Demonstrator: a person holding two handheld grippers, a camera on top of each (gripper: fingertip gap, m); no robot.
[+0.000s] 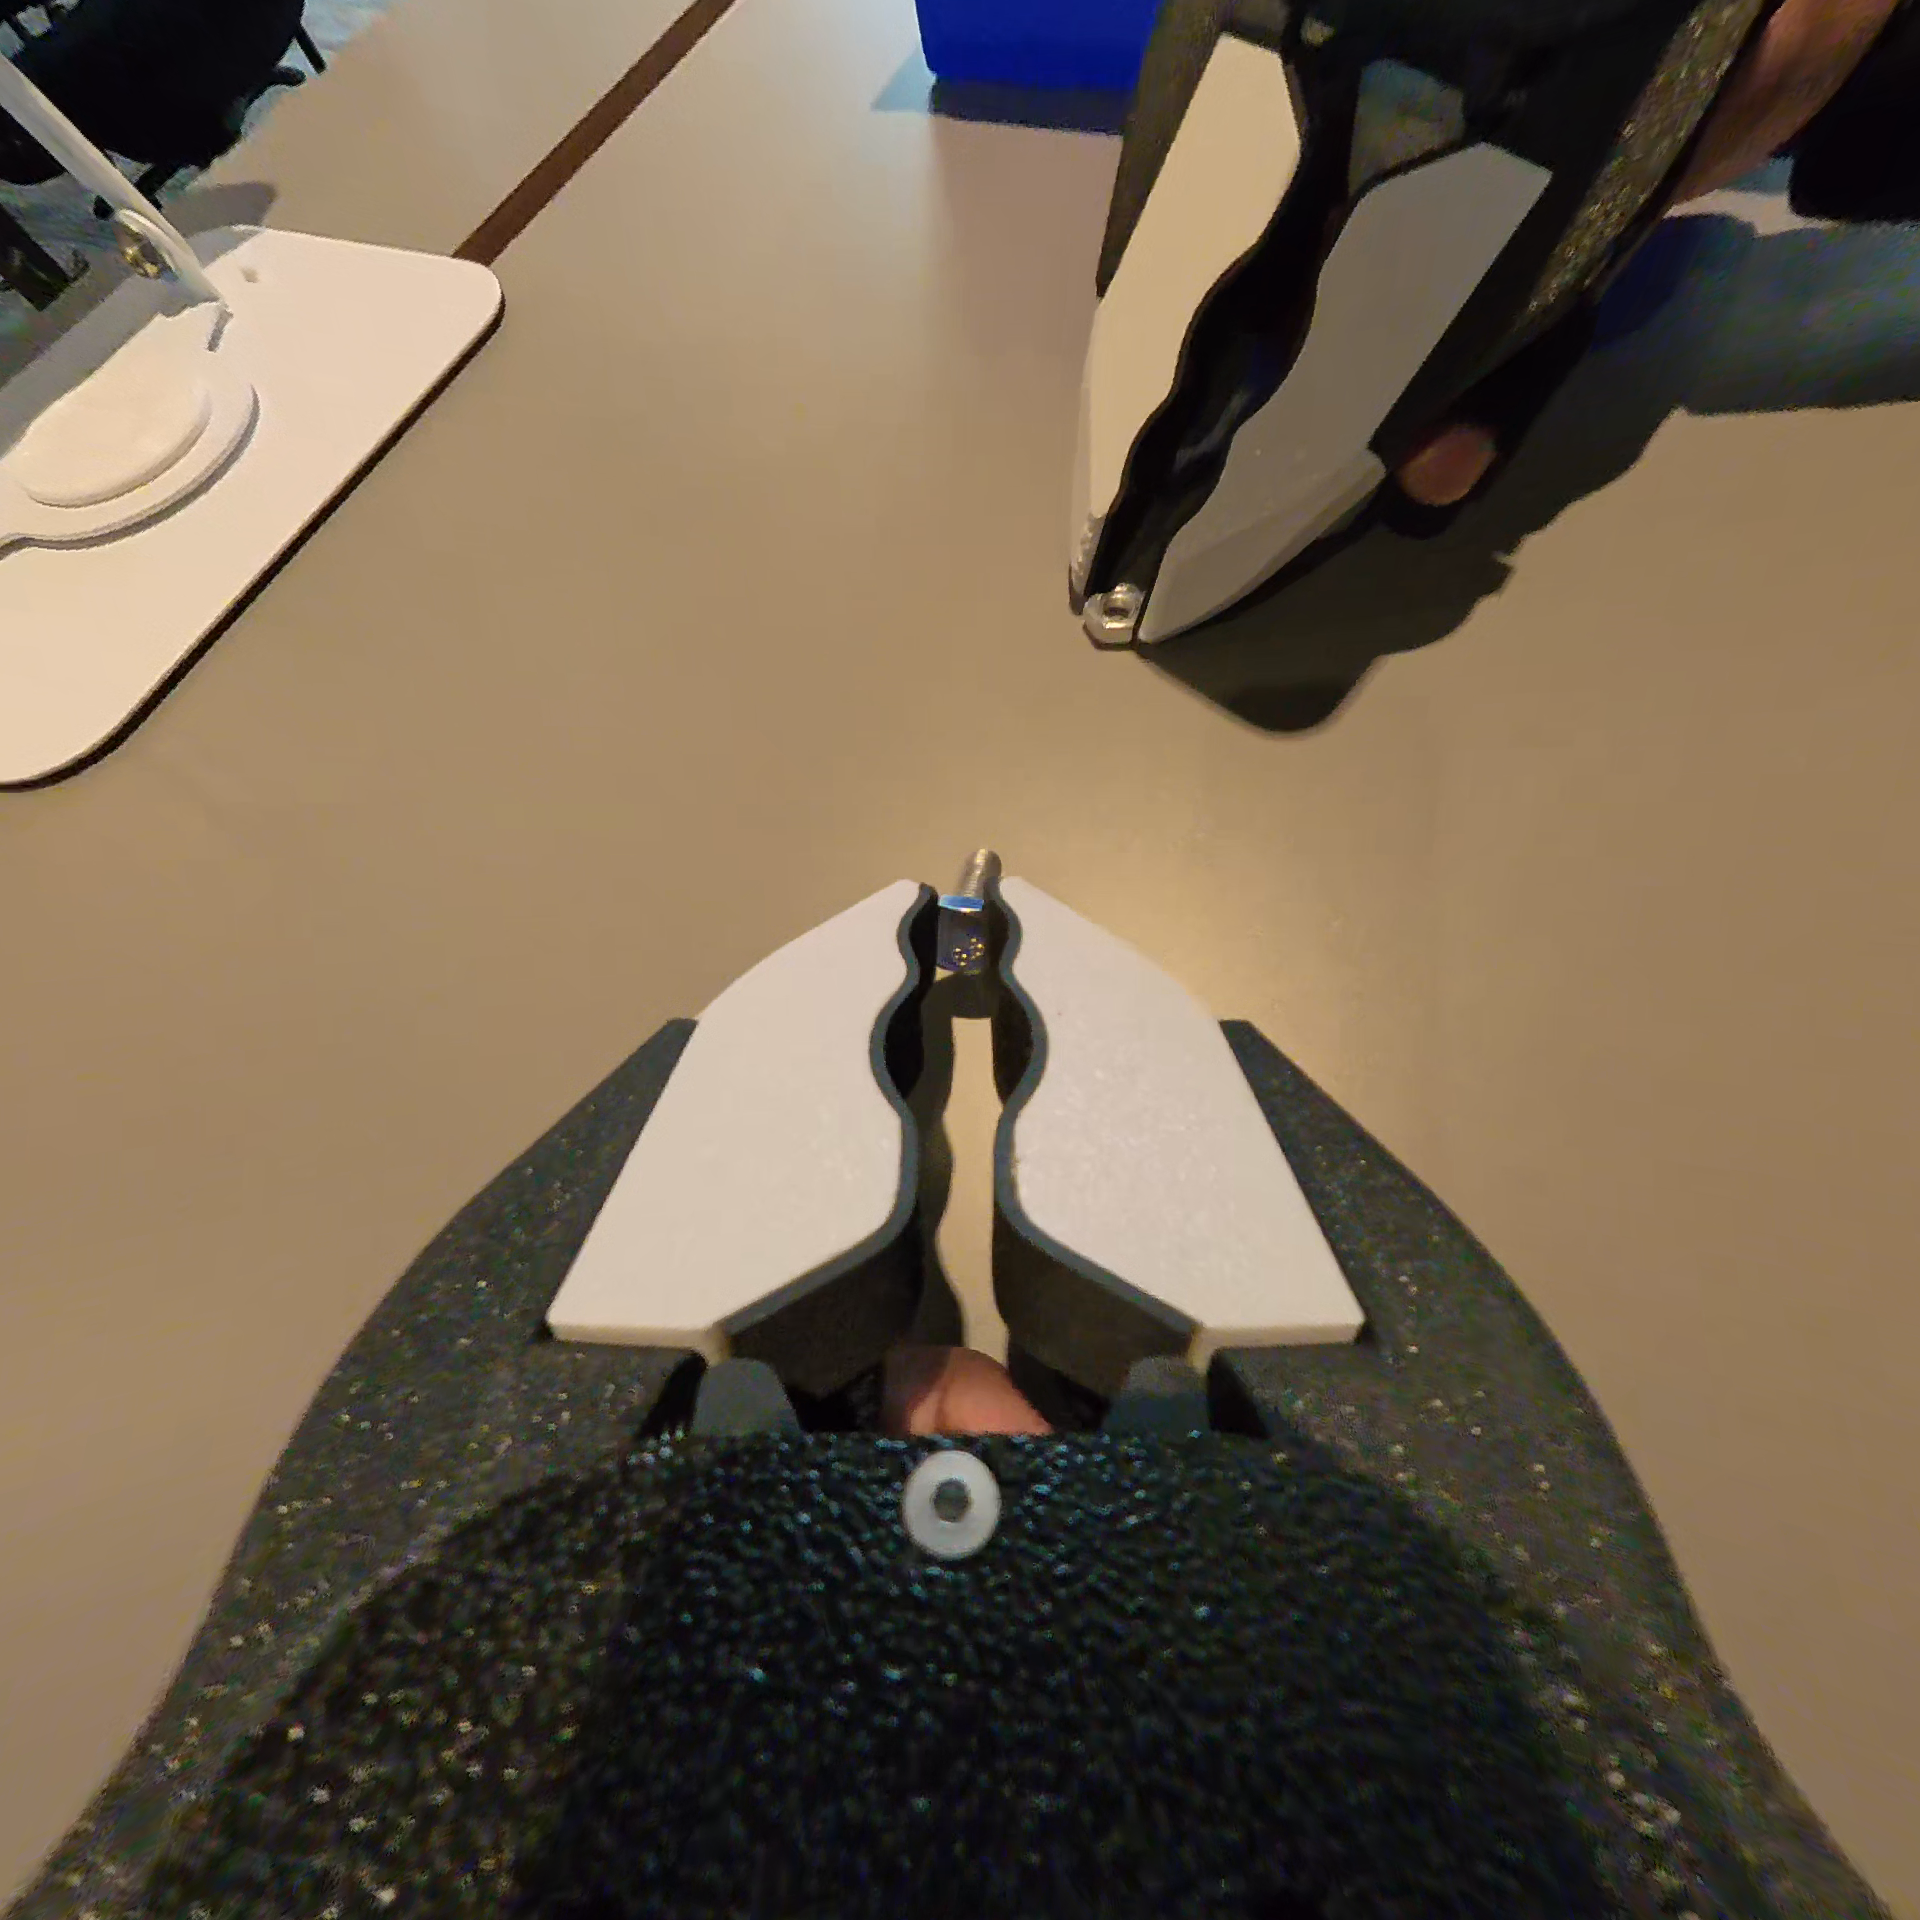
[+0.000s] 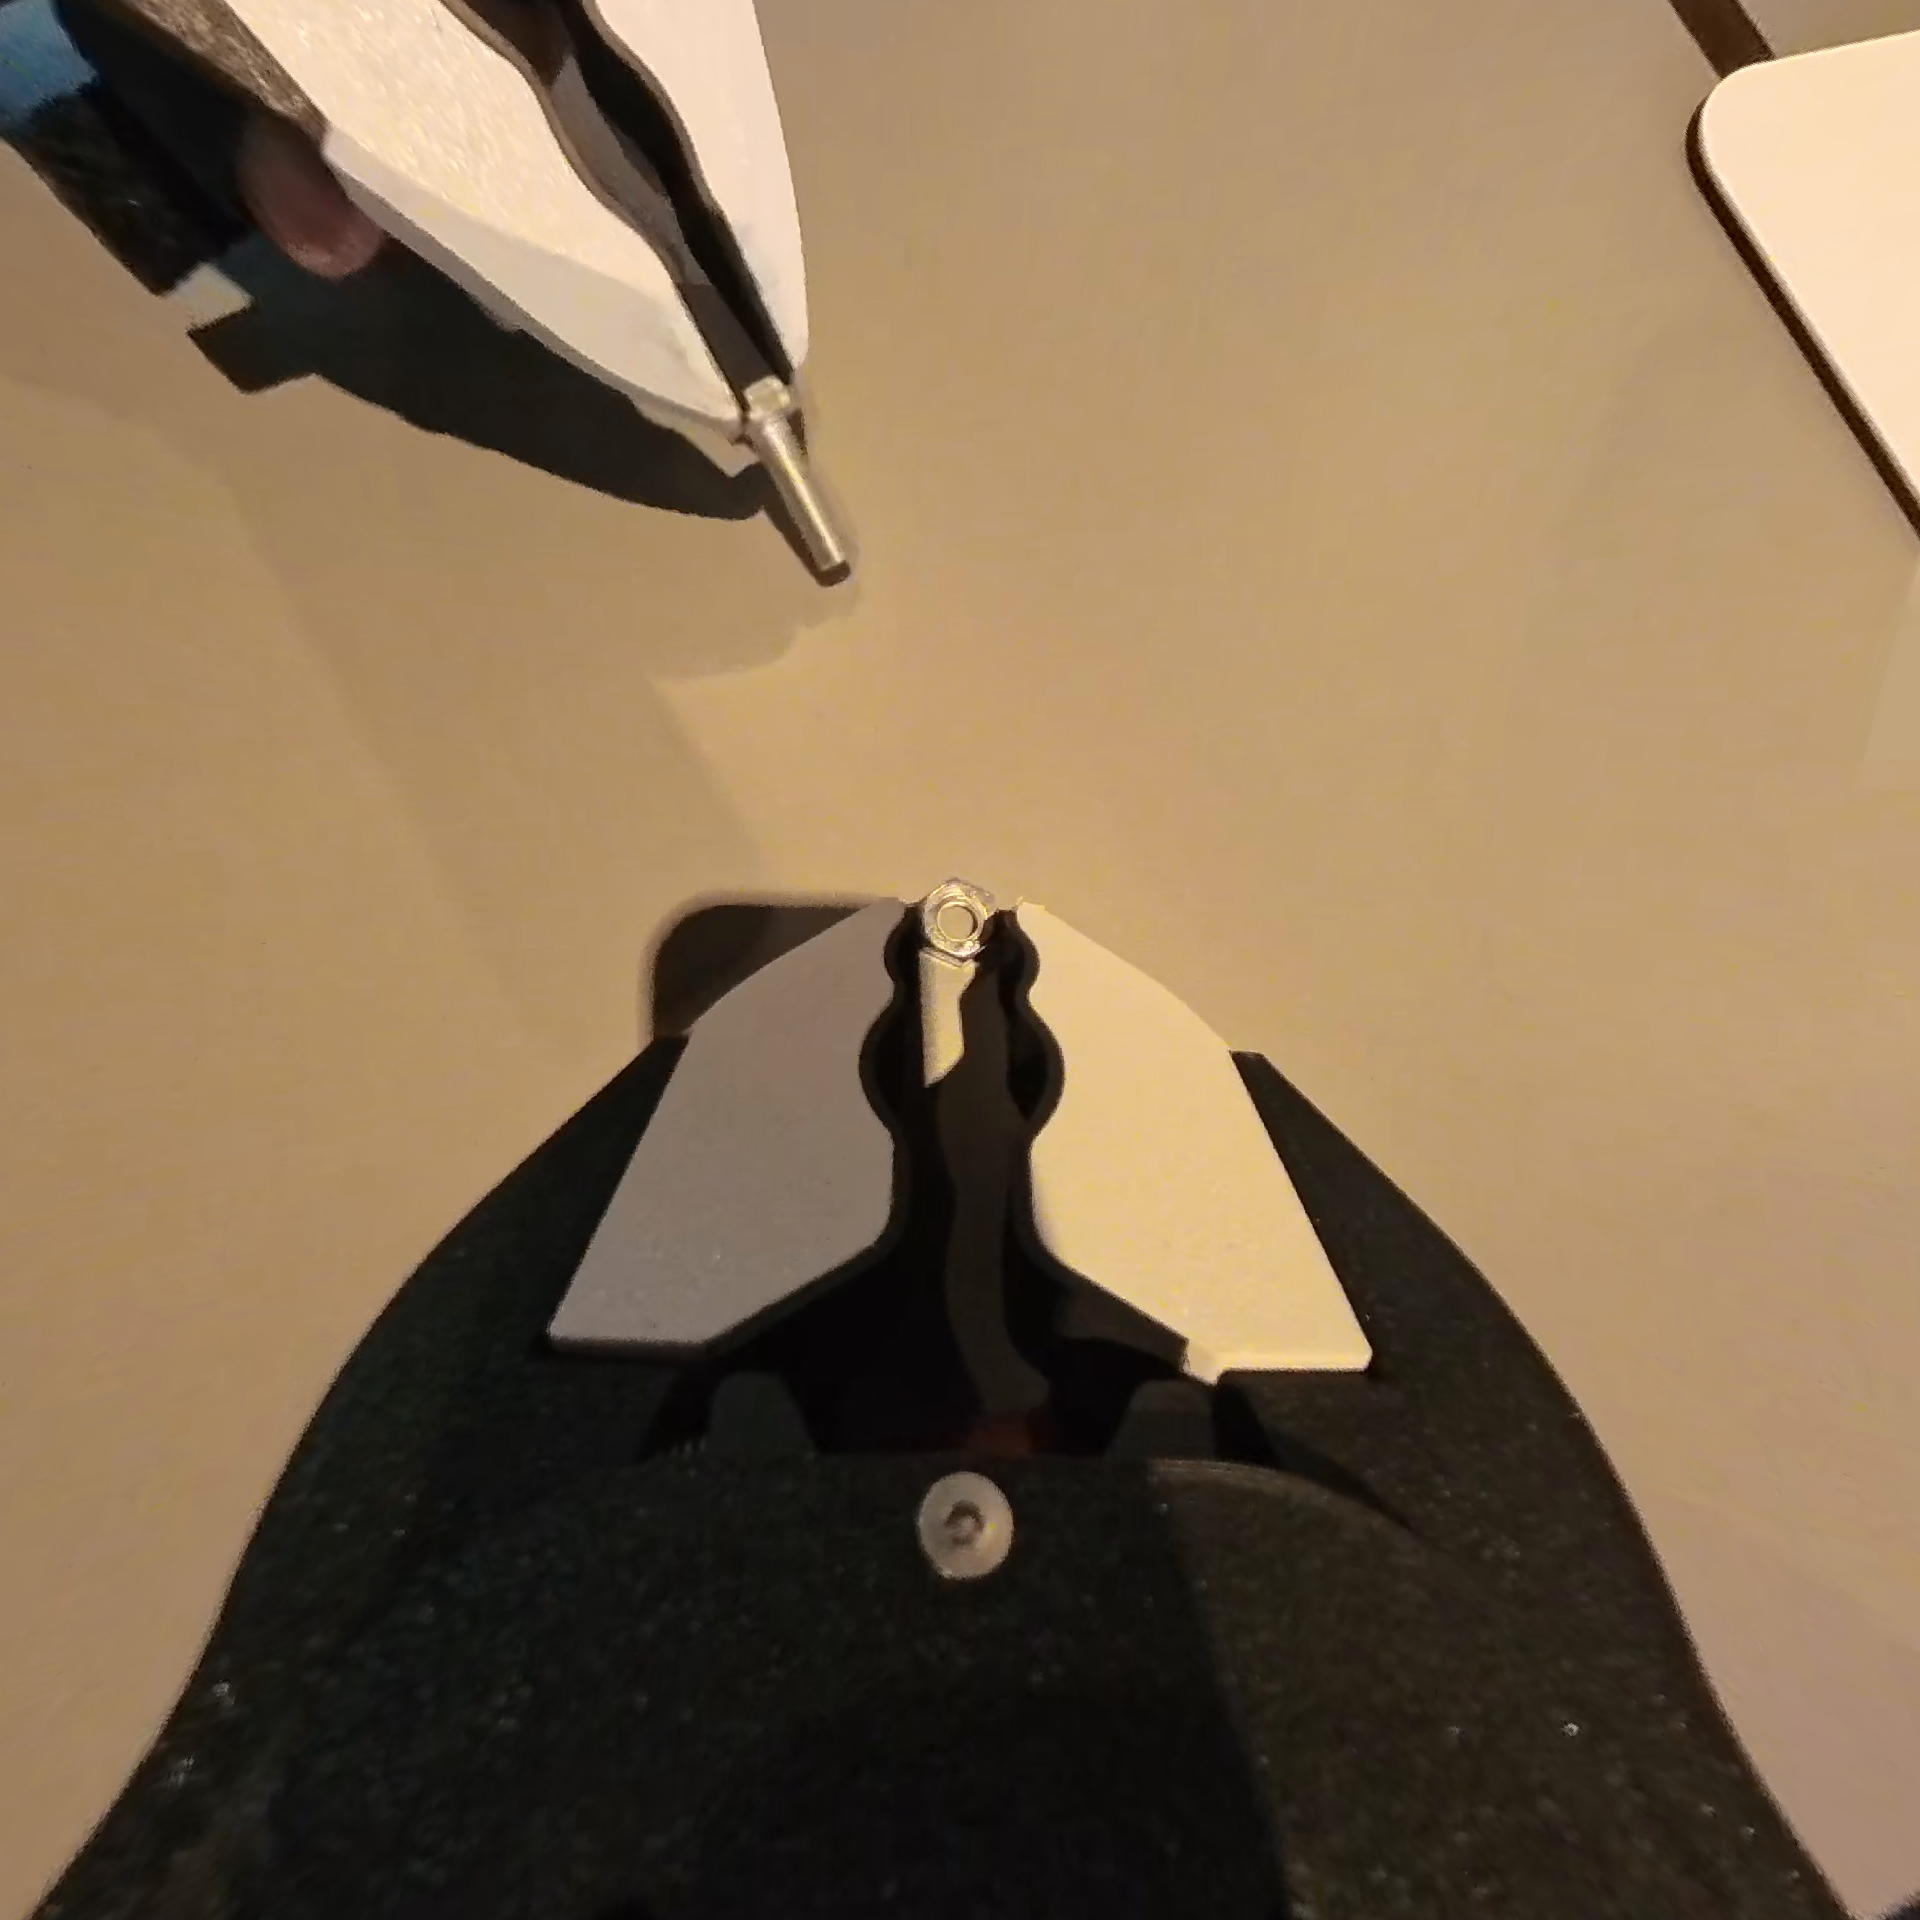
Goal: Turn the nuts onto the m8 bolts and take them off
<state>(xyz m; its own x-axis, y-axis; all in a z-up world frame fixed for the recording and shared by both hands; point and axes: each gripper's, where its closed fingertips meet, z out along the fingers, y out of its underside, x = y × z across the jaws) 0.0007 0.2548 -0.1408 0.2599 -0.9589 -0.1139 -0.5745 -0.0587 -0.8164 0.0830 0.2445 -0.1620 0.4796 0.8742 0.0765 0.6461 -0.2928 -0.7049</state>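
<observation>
Your left tongs (image 1: 961,914) are clamped on a bolt (image 1: 971,940), shank pointing fwd. Your right tongs (image 2: 961,925) pinch a nut (image 2: 958,921). Both are above the beige worktop (image 1: 727,623), well apart. A blue bin (image 1: 1029,42) at the far edge; contents not visible.

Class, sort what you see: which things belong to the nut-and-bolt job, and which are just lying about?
In the job: bolt in left hand-held gripper; nut in right hand-held gripper.
Lying about: white stand base; blue box.
</observation>
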